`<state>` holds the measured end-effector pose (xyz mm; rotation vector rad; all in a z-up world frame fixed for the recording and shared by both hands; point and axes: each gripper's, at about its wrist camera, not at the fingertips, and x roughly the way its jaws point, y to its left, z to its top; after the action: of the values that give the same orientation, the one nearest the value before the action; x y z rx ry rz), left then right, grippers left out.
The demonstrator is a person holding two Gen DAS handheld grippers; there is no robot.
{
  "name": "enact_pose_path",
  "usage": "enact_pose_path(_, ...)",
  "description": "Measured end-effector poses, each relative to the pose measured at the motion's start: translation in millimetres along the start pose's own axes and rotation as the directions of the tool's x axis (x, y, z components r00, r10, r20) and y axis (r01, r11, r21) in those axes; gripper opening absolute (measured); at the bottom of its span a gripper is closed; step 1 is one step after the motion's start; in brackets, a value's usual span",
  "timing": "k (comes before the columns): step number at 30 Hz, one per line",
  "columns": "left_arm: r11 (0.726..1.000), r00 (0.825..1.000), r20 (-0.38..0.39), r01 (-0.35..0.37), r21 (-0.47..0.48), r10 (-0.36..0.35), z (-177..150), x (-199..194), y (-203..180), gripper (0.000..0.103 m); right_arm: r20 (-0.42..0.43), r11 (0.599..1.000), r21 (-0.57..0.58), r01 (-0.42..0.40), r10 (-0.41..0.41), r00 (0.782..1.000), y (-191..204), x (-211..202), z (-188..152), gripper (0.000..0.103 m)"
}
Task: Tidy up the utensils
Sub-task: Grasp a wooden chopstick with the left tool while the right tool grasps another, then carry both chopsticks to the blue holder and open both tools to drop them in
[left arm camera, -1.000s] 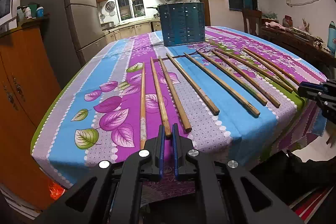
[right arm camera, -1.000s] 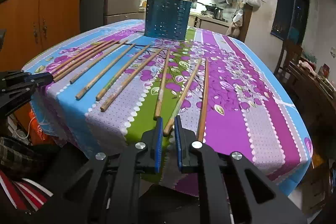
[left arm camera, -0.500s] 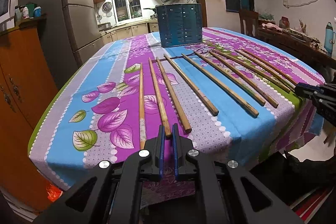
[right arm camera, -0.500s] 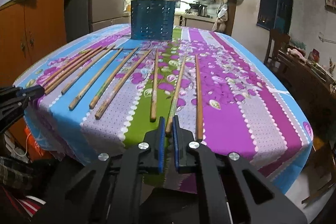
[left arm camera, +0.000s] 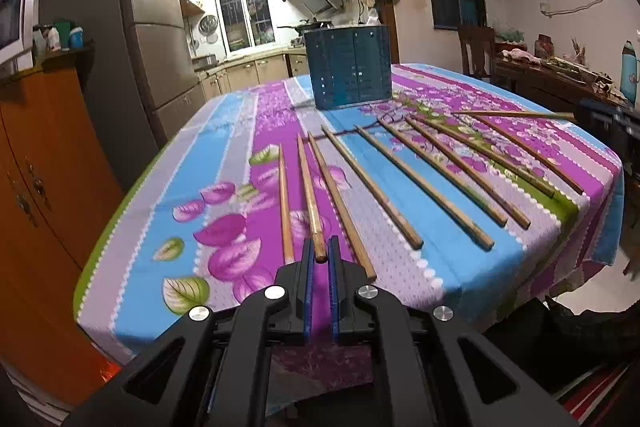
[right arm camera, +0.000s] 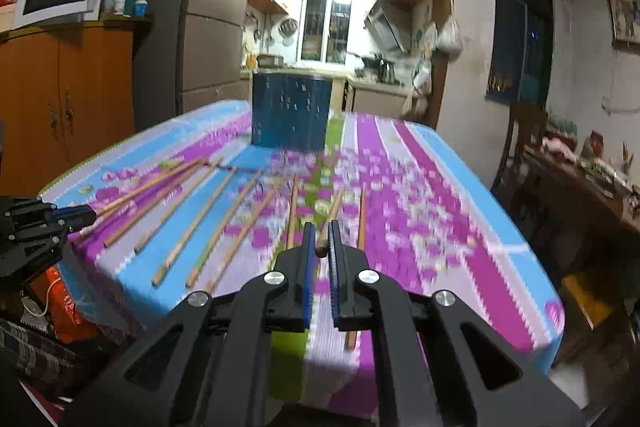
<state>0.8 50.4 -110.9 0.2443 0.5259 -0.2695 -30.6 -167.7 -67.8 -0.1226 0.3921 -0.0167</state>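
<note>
Pinching one chopstick (left arm camera: 311, 203) end each, left gripper (left arm camera: 319, 259) and right gripper (right arm camera: 319, 247) stood nearly closed, presumably bound for the blue holder (left arm camera: 347, 67).

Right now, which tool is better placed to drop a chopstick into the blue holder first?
Right. The right tool holds a raised chopstick clear of the cloth, aimed toward the blue holder. The left tool only straddles a flat chopstick lying on the table.

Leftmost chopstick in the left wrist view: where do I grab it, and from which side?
Take the leftmost chopstick by its near end, coming from the near edge of the table along its length. It lies flat, pointing away, and the next chopstick lies close on its right.
</note>
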Motion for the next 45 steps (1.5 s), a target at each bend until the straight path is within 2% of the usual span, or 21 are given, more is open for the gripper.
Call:
enact_pose_path(10,1.0,0.998,0.064,-0.02,-0.007,0.02,25,-16,7,0.008,0.117,0.998,-0.059,-0.013,0.02,0.993,-3,-4,44,0.005)
enact_pose_path(22,0.999,0.988,0.148,-0.044,-0.017,0.046,59,-22,15,0.008,0.17,0.995,-0.092,-0.03,0.046,0.984,-14,5,78,0.005)
enact_pose_path(31,0.999,0.97,0.241,-0.008,-0.035,0.016,109,-21,31,0.007,0.212,0.993,-0.107,-0.058,0.079,0.974,-27,23,110,0.005)
enact_pose_path(40,0.999,0.963,0.268,0.032,-0.038,-0.021,163,1,47,0.007,0.237,0.99,-0.119,-0.073,0.1,0.967,-44,52,152,0.005)
enact_pose_path(45,0.998,0.952,0.305,0.048,-0.047,-0.031,193,6,59,0.007,0.246,0.989,-0.121,-0.084,0.112,0.963,-51,63,171,0.005)
